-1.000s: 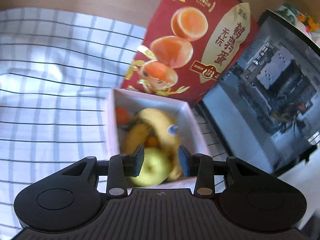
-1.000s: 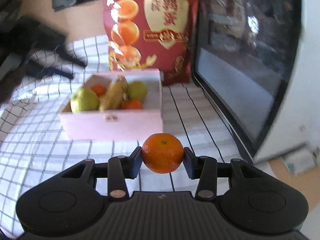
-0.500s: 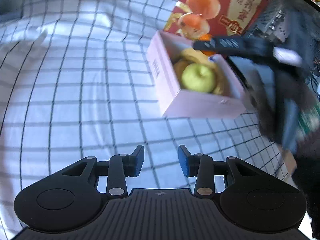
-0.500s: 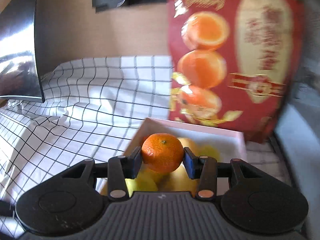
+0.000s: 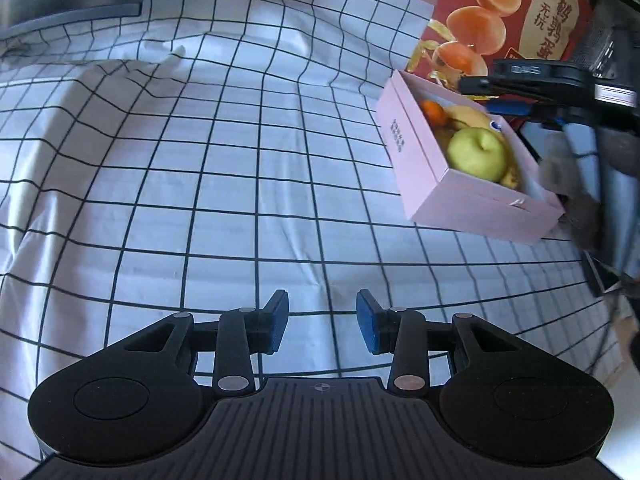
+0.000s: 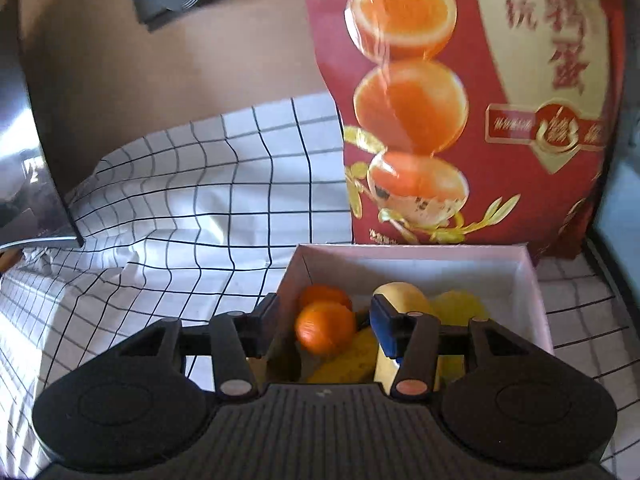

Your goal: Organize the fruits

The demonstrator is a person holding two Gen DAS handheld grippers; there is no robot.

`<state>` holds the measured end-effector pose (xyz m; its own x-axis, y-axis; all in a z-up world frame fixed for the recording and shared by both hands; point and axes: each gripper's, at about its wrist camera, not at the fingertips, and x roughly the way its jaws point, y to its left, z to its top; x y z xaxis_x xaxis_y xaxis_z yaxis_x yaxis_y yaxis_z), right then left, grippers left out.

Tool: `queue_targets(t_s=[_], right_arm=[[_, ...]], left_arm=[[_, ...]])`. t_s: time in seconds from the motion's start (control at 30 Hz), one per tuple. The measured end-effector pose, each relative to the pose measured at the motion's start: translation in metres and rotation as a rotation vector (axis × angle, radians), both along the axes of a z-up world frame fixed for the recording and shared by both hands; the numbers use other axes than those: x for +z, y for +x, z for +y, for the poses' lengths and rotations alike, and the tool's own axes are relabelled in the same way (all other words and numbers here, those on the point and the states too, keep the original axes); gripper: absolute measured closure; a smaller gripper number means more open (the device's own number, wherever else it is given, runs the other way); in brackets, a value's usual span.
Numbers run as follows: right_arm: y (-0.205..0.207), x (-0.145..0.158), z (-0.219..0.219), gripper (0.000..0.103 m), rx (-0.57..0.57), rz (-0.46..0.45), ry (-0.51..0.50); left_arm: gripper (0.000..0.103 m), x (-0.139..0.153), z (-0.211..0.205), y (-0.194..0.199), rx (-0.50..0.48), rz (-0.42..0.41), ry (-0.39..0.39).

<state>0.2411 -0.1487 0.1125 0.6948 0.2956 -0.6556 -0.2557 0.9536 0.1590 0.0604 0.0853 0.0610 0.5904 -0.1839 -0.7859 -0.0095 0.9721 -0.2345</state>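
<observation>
Right gripper [image 6: 324, 326]: lower centre of the right wrist view, over the pink box [image 6: 532, 280]; jaws just been opening, spread, the tangerine [image 6: 325, 332] between them, clear of both pads, above other fruit.

Left gripper [image 5: 322, 320]: lower centre of the left wrist view, jaws parted, nothing between, above the checked cloth [image 5: 200, 160].

Green apple [image 5: 476, 154]: inside the box, right of frame.

Red package [image 6: 480, 100]: upright behind the box.

The left claw [image 5: 322, 322] is hanging angled downward, jaws parted and empty. The right claw [image 6: 323, 326] is also tilting down, its jaws just opening, pads gripping nothing.
</observation>
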Motion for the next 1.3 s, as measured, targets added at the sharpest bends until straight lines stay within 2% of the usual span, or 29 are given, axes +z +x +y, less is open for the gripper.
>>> queue_targets(t_s=[0.13, 0.3, 0.37, 0.43, 0.57, 0.7, 0.83, 0.87, 0.97, 1.1, 1.23, 1.3], right_arm=[[-0.038, 0.009, 0.000, 0.053, 0.028, -0.064, -0.051], [-0.085, 0.013, -0.003, 0.053, 0.034, -0.111, -0.123], [-0.105, 0.012, -0.009, 0.048, 0.030, -0.117, -0.122], [-0.125, 0.007, -0.014, 0.042, 0.026, -0.115, -0.133], [-0.150, -0.020, -0.014, 0.042, 0.024, -0.071, -0.186], [-0.159, -0.047, -0.017, 0.042, -0.003, 0.018, -0.143], [-0.164, -0.067, -0.020, 0.042, -0.050, 0.045, -0.137], [-0.165, -0.073, -0.021, 0.039, -0.062, 0.059, -0.140], [-0.171, -0.080, -0.018, 0.031, -0.073, 0.004, -0.168], [-0.169, -0.083, -0.011, 0.026, -0.078, -0.009, -0.197], [-0.159, -0.085, -0.009, 0.005, -0.137, 0.003, -0.223], [-0.156, -0.086, -0.009, 0.005, -0.158, 0.005, -0.227]], left_arm=[[0.062, -0.007, -0.013, -0.001, -0.006, -0.028, 0.049], [0.061, -0.014, -0.031, 0.005, -0.029, -0.053, 0.058], [0.061, -0.017, -0.040, 0.005, -0.044, -0.065, 0.076], [0.061, -0.021, -0.047, 0.005, -0.054, -0.082, 0.086], [0.061, -0.026, -0.059, 0.005, -0.078, -0.127, 0.106], [0.061, -0.035, -0.075, 0.003, -0.120, -0.217, 0.194], [0.060, -0.041, -0.086, 0.002, -0.110, -0.270, 0.253], [0.060, -0.041, -0.086, 0.002, -0.107, -0.270, 0.251], [0.060, -0.041, -0.085, 0.004, -0.109, -0.270, 0.239], [0.060, -0.042, -0.087, 0.005, -0.107, -0.276, 0.248], [0.060, -0.042, -0.086, 0.008, -0.106, -0.274, 0.233], [0.060, -0.042, -0.086, 0.008, -0.109, -0.275, 0.241]])
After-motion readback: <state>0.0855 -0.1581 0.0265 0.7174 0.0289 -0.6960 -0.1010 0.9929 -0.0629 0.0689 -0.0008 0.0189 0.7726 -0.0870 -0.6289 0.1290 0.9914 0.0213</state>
